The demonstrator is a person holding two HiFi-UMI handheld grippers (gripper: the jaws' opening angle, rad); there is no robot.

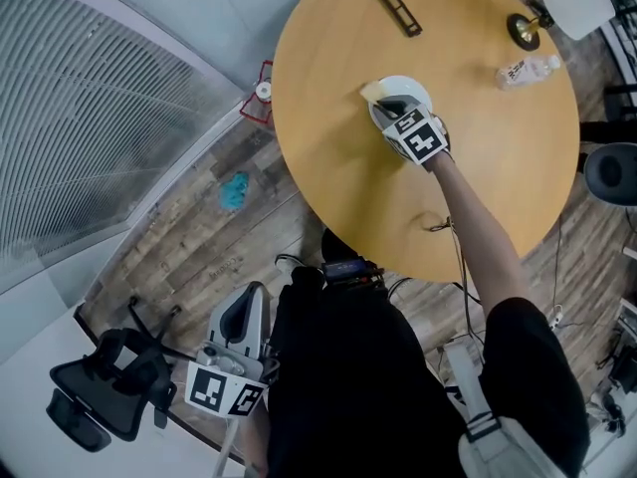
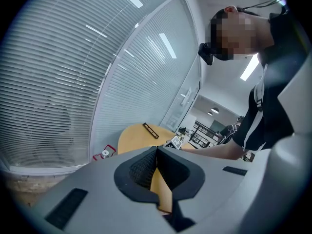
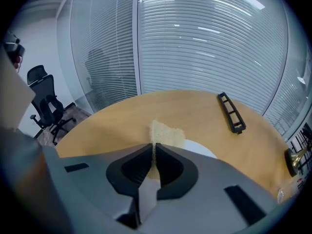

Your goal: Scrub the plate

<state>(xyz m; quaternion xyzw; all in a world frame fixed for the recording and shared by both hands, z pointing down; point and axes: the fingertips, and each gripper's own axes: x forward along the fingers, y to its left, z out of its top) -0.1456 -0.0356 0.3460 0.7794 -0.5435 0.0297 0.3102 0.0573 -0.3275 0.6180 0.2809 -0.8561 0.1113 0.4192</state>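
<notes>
A white plate (image 1: 408, 89) lies on the round wooden table (image 1: 338, 167); in the right gripper view only its edge (image 3: 204, 148) shows past the jaws. My right gripper (image 1: 389, 106) is over the plate, shut on a pale yellow sponge (image 3: 166, 134) that sticks out over the plate's left rim (image 1: 370, 92). My left gripper (image 1: 242, 322) hangs low beside the person's left side, away from the table, its jaws closed on nothing (image 2: 156, 156).
A black slotted strip (image 1: 390, 1) lies at the table's far side. A plastic bottle (image 1: 527, 70) and a brass lamp base (image 1: 523, 30) stand at the right. A black office chair (image 1: 105, 391) is on the floor at lower left; a teal cloth (image 1: 235, 190) lies below the table.
</notes>
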